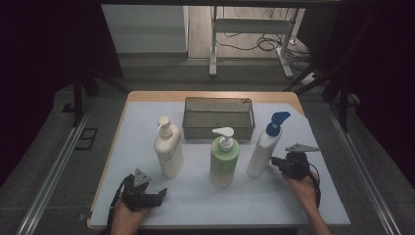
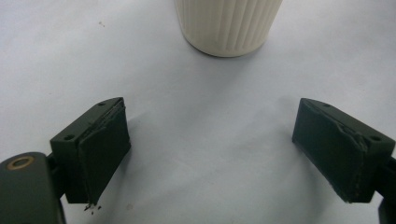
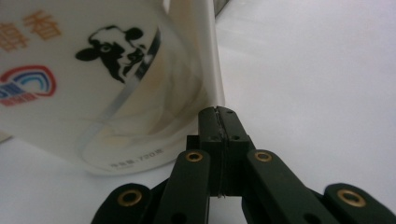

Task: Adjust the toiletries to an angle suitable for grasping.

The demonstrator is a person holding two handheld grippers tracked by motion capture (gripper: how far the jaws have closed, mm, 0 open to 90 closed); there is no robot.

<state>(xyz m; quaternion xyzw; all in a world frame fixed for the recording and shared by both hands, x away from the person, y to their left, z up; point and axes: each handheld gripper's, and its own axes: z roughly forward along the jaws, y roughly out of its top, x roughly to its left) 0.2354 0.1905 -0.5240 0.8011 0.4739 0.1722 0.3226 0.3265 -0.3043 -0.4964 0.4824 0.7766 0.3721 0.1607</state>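
1. my right gripper (image 1: 277,162) is touching the blue-capped bottle (image 1: 263,152), jaws pressed together, holding nothing.
2. that bottle is tilting, its long axis leaning right, base just left of the jaws.
3. my left gripper (image 1: 155,194) is waiting, jaws apart, below the cream bottle (image 1: 168,149) on the surface (image 1: 205,205).

The white bottle (image 1: 262,152) with the blue pump head (image 1: 276,121) stands at the right of the row of three, leaning, its top tipped to the right and its base lifted on one side off the worktop. Its front carries a black-and-white cow (image 3: 116,46), orange characters and a red-and-blue emblem. Its lower right edge touches the tips of the right claw (image 3: 218,112), which is pressed closed.
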